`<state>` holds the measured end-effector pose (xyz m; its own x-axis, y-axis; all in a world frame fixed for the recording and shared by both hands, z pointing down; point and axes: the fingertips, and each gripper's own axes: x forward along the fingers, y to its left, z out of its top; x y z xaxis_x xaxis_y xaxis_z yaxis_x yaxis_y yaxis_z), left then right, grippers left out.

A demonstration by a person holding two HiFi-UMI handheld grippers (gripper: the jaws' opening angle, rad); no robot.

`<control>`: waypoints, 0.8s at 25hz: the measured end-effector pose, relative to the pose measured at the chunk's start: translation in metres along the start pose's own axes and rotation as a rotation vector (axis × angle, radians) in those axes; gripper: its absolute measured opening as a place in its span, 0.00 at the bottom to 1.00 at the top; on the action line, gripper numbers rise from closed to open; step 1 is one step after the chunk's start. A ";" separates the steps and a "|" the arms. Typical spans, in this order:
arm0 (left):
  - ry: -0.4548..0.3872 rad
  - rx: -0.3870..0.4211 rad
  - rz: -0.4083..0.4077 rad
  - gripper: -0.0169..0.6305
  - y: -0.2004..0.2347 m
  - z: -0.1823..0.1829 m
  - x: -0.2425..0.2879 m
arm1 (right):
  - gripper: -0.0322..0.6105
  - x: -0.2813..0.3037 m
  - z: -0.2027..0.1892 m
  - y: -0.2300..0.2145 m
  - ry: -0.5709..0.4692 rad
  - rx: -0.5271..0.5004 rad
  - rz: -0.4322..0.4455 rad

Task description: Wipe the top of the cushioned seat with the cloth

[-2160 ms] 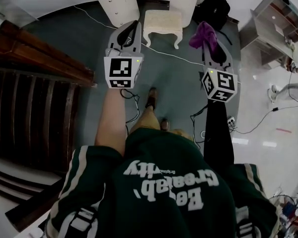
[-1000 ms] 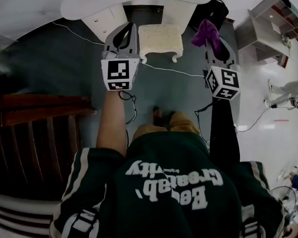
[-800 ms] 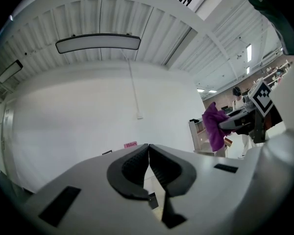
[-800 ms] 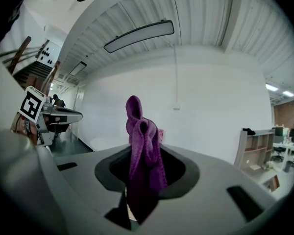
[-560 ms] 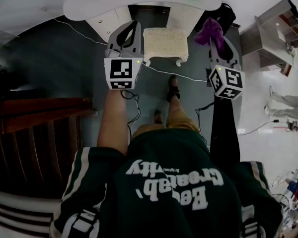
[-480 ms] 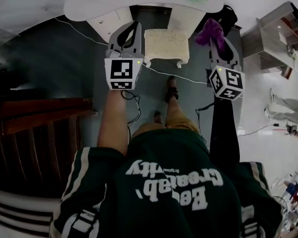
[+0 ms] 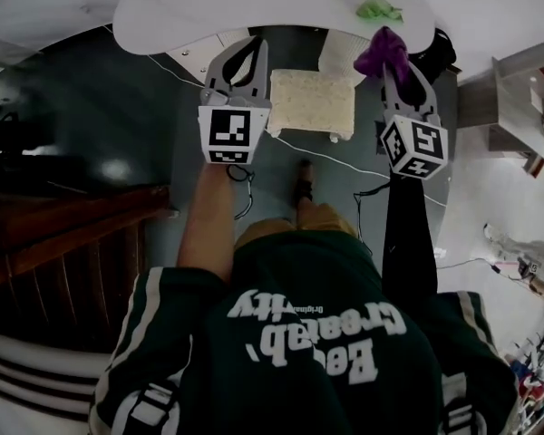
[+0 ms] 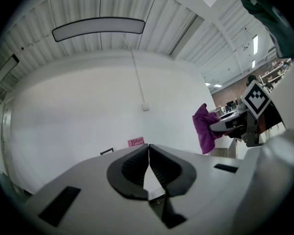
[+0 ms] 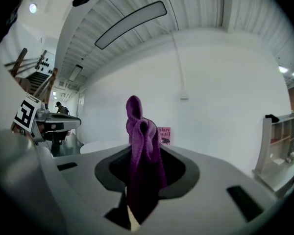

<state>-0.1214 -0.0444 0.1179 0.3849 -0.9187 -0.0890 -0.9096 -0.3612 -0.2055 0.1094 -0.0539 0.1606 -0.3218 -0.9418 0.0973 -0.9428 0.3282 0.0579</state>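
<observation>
- The person has stepped closer. The cushioned seat (image 7: 313, 101) was smaller in the frame a moment ago and now sits upper centre in the head view, between both grippers. Wiping looks near but has not begun.
- The right gripper (image 7: 392, 57) clamps the bunched purple cloth (image 7: 383, 51), just right of the seat in the frame.
- The left gripper (image 7: 247, 54) is pressed closed on nothing.
- The seat is a cream, nubbly square pad on white legs, at the edge of the white table (image 7: 254, 7).

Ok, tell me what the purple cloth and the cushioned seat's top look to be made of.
Purple cloth: soft, matte textile, possibly microfibre or terry; it droops in rounded folds with a slightly fuzzy surface.
Seat top: cream upholstery fabric over padding, matte; it looks nubby and unshiny, though the weave is too small to tell.
</observation>
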 end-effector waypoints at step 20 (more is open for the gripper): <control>0.070 -0.002 0.032 0.05 0.021 -0.066 0.117 | 0.23 0.129 -0.063 -0.004 0.119 0.091 0.148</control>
<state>-0.1061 -0.1704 0.1675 0.3435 -0.9388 -0.0274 -0.9218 -0.3314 -0.2013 0.0771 -0.1725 0.2351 -0.4498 -0.8667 0.2155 -0.8918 0.4491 -0.0552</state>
